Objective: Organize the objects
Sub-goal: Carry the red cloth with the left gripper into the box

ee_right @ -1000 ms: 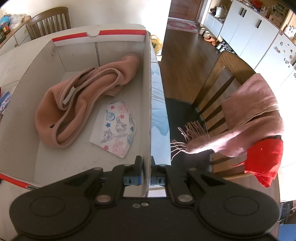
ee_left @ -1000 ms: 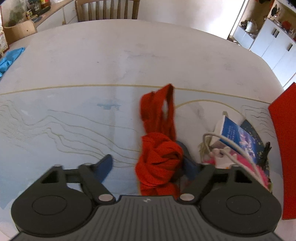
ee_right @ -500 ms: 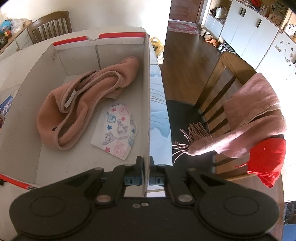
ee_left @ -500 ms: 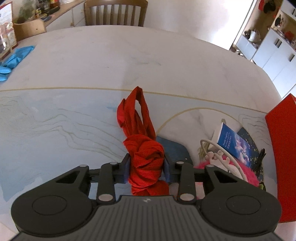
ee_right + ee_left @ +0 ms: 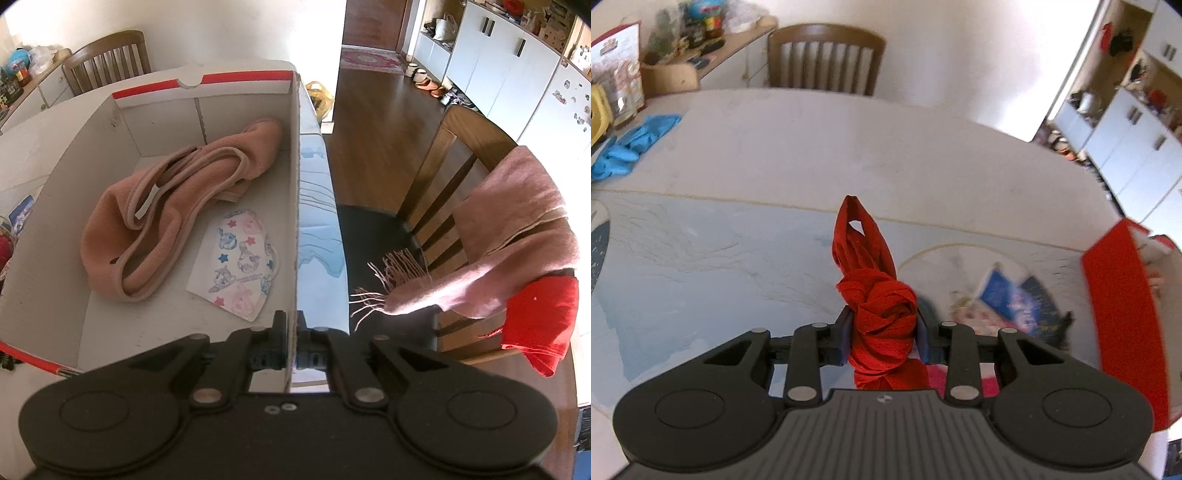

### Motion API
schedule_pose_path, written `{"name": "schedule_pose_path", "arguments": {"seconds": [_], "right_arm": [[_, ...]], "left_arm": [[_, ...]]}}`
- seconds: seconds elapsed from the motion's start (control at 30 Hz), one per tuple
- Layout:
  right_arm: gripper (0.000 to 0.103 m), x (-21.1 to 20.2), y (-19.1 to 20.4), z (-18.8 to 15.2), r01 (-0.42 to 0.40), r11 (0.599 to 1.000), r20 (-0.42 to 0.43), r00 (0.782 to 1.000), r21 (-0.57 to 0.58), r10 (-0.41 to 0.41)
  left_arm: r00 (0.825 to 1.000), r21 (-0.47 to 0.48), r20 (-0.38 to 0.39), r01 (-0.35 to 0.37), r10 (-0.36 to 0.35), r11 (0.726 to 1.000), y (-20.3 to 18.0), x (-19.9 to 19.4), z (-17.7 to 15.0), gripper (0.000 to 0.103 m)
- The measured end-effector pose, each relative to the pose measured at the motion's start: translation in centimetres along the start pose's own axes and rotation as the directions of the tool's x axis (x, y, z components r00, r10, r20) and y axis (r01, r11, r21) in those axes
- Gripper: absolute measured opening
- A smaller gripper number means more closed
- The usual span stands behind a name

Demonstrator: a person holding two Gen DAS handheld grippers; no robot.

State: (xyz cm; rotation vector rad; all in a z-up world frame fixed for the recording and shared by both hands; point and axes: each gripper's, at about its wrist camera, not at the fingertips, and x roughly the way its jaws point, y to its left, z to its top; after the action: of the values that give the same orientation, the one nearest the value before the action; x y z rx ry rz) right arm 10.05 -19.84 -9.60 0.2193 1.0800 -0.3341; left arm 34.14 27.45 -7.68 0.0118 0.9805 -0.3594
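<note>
My left gripper is shut on a knotted red cloth and holds it above the table; its loop end sticks up and forward. My right gripper is shut on the right wall of a white cardboard box with red trim. Inside the box lie a peach-pink towel and a printed face mask. The box's red outer side shows at the right of the left wrist view.
A blue booklet and pink items lie on the table right of the left gripper. Blue gloves lie far left. A chair stands behind the table. Another chair, draped with a pink scarf and red cloth, stands right of the box.
My left gripper closed on the red cloth and lifted it off the table, tilting the view upward. My right gripper kept its grip on the box wall.
</note>
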Motion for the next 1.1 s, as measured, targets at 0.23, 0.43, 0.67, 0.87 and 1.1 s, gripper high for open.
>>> {"name": "schedule_pose_path", "arguments": {"seconds": [0.23, 0.43, 0.67, 0.87, 1.1], "right_arm": [[0.002, 0.0, -0.2, -0.1, -0.011, 1.0, 0.006, 1.0, -0.002, 0.011], [0.003, 0.0, -0.2, -0.1, -0.016, 1.0, 0.007, 1.0, -0.009, 0.016], [0.003, 0.0, -0.3, -0.2, -0.023, 1.0, 0.01, 1.0, -0.015, 0.023], [0.003, 0.0, -0.5, -0.2, -0.031, 0.999, 0.012, 0.999, -0.01, 0.032], [0.003, 0.1, -0.6, -0.1, -0.039, 0.999, 0.013, 0.999, -0.007, 0.039]], "left_arm": [[0.996, 0.11, 0.033, 0.084, -0.088, 0.99, -5.3, -3.2, 0.9, 0.032], [0.981, 0.218, 0.022, 0.182, -0.191, 0.959, -10.8, -4.4, 1.4, 0.032], [0.958, 0.355, -0.019, 0.273, -0.285, 0.894, -18.0, -4.5, 1.8, 0.032], [0.939, 0.458, -0.07, 0.329, -0.336, 0.826, -24.4, -3.7, 1.4, 0.032], [0.925, 0.5, -0.094, 0.364, -0.369, 0.786, -29.8, -2.2, 1.2, 0.032]]}}
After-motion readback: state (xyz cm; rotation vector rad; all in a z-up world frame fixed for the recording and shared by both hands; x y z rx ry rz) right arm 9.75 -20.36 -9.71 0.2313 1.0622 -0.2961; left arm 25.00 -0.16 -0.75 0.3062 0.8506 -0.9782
